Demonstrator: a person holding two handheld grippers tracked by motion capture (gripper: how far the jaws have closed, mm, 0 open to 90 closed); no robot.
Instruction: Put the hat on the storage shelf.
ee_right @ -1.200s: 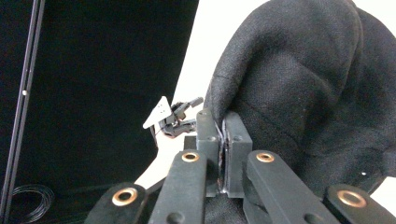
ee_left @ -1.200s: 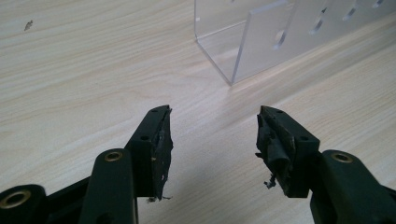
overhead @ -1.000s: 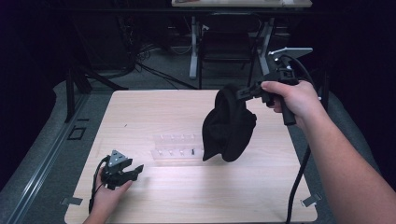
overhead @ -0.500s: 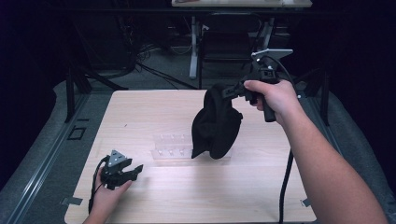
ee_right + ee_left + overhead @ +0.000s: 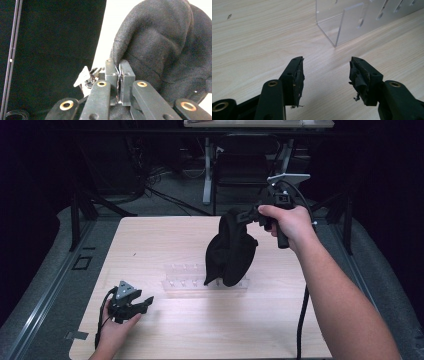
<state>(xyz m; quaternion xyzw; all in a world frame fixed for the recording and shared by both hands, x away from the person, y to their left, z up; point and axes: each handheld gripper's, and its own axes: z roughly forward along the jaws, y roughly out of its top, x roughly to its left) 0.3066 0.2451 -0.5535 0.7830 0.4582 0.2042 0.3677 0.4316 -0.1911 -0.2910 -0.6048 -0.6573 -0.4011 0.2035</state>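
One wooden table (image 5: pixel 165 240) is carrying a clear plastic rack (image 5: pixel 187 282). Above the rack, a black cloth bag (image 5: pixel 231 251) is hanging, pinched in the right gripper (image 5: pixel 249 213). Near the table's front left corner, the left gripper (image 5: pixel 142 304) is resting with jaws apart, holding nothing.

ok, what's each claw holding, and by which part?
Right claw: black cloth, pinched at its top edge, hanging over the table. Left claw: nothing, jaws apart.
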